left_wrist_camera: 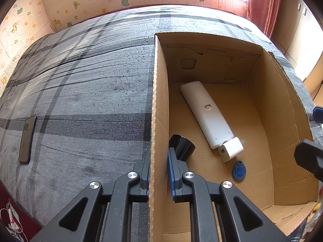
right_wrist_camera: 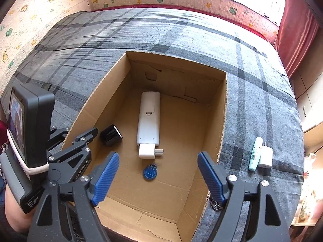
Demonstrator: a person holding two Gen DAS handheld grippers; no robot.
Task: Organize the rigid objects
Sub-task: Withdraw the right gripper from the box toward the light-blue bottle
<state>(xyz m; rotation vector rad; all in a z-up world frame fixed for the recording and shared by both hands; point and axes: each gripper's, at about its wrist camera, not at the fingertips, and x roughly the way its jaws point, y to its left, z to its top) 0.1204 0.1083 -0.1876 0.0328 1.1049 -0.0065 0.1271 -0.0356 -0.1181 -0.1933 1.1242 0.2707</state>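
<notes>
An open cardboard box (left_wrist_camera: 159,92) (right_wrist_camera: 222,109) stands on the grey plaid bed. Inside lie a white remote (left_wrist_camera: 206,115) (right_wrist_camera: 148,119), a white charger plug (left_wrist_camera: 231,149) (right_wrist_camera: 147,151), a blue key fob (left_wrist_camera: 239,170) (right_wrist_camera: 149,173) and a black cylinder-like object (left_wrist_camera: 182,147) (right_wrist_camera: 111,135). My left gripper (left_wrist_camera: 159,171) is shut on the box's left wall. My right gripper (right_wrist_camera: 157,177) is open and empty above the box's near end. A black phone (left_wrist_camera: 27,139) lies on the bed at left. A pale green tube (right_wrist_camera: 254,154) and a white plug (right_wrist_camera: 265,155) lie right of the box.
The grey plaid bed cover (left_wrist_camera: 90,80) stretches to a papered wall at the back. A red curtain (right_wrist_camera: 296,26) hangs at right. Keys on a ring (right_wrist_camera: 215,204) show beside the box's right wall. White cables (left_wrist_camera: 12,221) lie off the bed's left edge.
</notes>
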